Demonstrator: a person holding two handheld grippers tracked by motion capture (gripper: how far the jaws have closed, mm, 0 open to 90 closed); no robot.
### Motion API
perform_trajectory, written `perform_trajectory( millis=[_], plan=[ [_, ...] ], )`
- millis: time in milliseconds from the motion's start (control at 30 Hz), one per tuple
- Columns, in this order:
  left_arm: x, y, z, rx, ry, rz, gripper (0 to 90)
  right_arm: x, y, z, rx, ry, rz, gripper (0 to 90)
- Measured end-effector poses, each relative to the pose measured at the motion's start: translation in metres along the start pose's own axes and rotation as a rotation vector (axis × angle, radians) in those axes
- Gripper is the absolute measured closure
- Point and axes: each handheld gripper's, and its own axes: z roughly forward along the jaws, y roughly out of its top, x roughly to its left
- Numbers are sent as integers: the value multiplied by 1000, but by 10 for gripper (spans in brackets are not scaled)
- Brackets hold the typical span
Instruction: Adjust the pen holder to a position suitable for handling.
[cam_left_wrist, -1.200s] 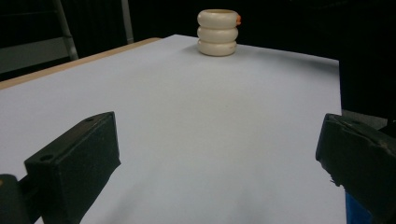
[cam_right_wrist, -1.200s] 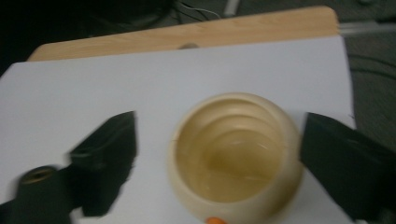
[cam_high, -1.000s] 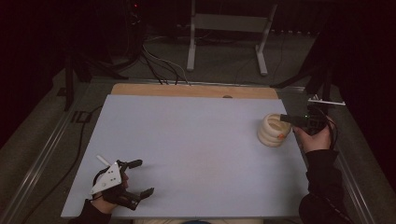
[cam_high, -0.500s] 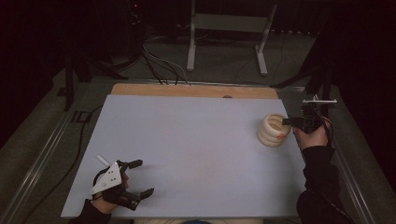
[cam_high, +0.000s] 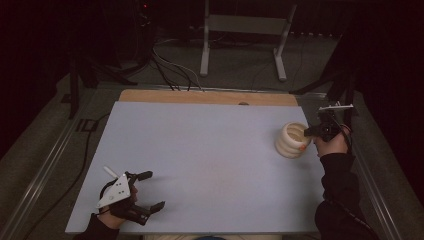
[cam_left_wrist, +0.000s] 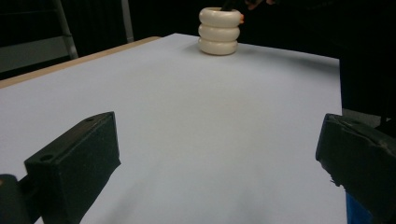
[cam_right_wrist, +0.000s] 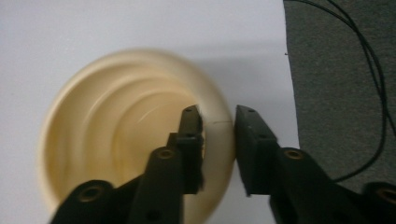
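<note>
Grasp step right now: my right gripper (cam_right_wrist: 218, 140) has just been closing and pinches the cream ribbed cup (cam_high: 292, 141) wall, left gripper (cam_high: 147, 191) spread idle. Next I lift straight up.

A ringed cup (cam_high: 292, 141) is set on the bench (cam_high: 210, 150) at its far right. The right hand-held gripper (cam_high: 312, 134) is clamped on its right wall; the left hand-held gripper (cam_high: 150, 191) is held near left.

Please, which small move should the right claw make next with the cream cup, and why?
Probably lift it slowly, straight up. The right claw has just closed on the wall of the ribbed cream cup, one jaw inside and one outside, while the cup stands on the white table.
</note>
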Motion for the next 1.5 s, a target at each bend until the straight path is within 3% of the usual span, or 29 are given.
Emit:
perform_trajectory(
  millis=[267, 600, 1500],
  plan=[
    [0, 0, 0, 0, -1, -5, 1, 18, 4, -4, 12, -13, -55, 748],
    [0, 0, 0, -2, -2, -4, 1, 64, 10, -6, 26, 25, -157, 752],
    [-1, 0, 1, -4, -5, 0, 1, 173, 16, 1, 46, 126, -328, 755]
  ],
)
